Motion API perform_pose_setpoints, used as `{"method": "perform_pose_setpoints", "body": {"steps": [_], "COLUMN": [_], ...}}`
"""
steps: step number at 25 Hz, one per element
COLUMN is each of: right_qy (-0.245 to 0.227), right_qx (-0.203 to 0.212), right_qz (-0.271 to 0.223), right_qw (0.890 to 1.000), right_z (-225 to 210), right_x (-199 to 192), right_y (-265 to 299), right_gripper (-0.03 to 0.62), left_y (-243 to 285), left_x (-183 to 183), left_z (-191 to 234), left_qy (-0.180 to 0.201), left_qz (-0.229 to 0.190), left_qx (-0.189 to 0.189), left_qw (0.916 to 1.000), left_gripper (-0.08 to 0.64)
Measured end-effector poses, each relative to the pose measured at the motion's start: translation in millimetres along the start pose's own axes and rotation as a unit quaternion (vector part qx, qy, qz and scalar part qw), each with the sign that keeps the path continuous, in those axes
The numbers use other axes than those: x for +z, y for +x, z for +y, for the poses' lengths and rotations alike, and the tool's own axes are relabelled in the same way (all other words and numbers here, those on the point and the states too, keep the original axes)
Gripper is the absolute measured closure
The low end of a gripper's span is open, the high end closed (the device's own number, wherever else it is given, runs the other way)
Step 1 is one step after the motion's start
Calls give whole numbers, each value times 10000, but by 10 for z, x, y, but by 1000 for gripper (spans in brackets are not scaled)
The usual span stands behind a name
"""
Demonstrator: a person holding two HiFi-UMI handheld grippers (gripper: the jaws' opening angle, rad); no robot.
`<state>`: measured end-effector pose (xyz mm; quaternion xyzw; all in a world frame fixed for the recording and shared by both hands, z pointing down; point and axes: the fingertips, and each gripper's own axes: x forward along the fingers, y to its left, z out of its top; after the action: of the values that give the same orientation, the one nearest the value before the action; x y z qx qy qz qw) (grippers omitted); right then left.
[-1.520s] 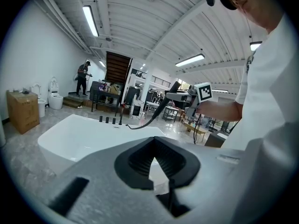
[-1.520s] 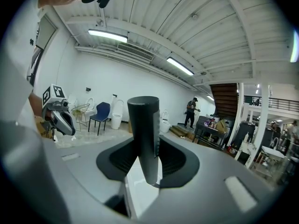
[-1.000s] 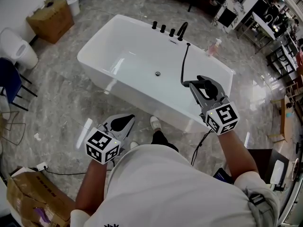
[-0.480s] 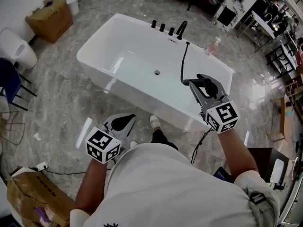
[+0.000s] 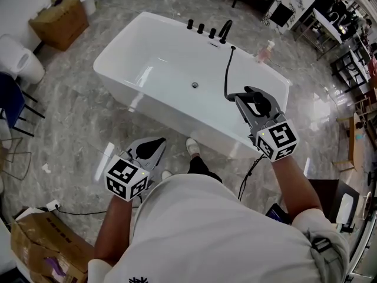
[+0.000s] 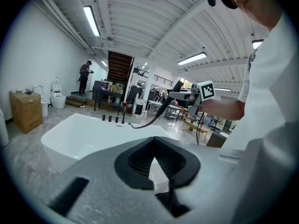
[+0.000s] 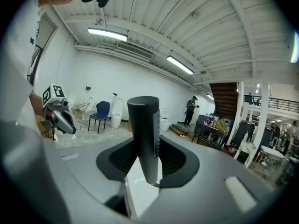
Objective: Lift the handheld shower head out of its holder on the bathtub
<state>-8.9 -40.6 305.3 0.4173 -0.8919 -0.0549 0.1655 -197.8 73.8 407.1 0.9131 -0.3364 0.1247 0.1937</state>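
Over the white bathtub [image 5: 168, 108], the right claw [image 5: 250, 93] clamps the shower head [image 7: 145, 134] between its jaws.

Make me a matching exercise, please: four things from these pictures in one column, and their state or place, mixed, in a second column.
Column one:
1 shower head
2 left claw
3 bathtub
4 cardboard box

Column two:
a white, on the floor
b shut, empty
c brown, by the wall
d gripped in the right claw

Pairs: 1-d, 2-b, 3-a, 4-c
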Motion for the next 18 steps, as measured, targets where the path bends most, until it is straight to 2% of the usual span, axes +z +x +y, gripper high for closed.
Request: {"method": "perform_pose_setpoints", "body": {"steps": [18], "right_qy": [-44], "right_qx": [1], "right_qz": [-1], "right_qw": [10000], "right_z": [-61], "right_x": [46], "right_y": [97], "right_gripper": [446], "left_y": [19], "left_x": [-24], "left_z": [122], "left_qy": [-68], "left_qz": [9], "left_qx": [13], "left_qw": [10000], "left_gripper": [554]}}
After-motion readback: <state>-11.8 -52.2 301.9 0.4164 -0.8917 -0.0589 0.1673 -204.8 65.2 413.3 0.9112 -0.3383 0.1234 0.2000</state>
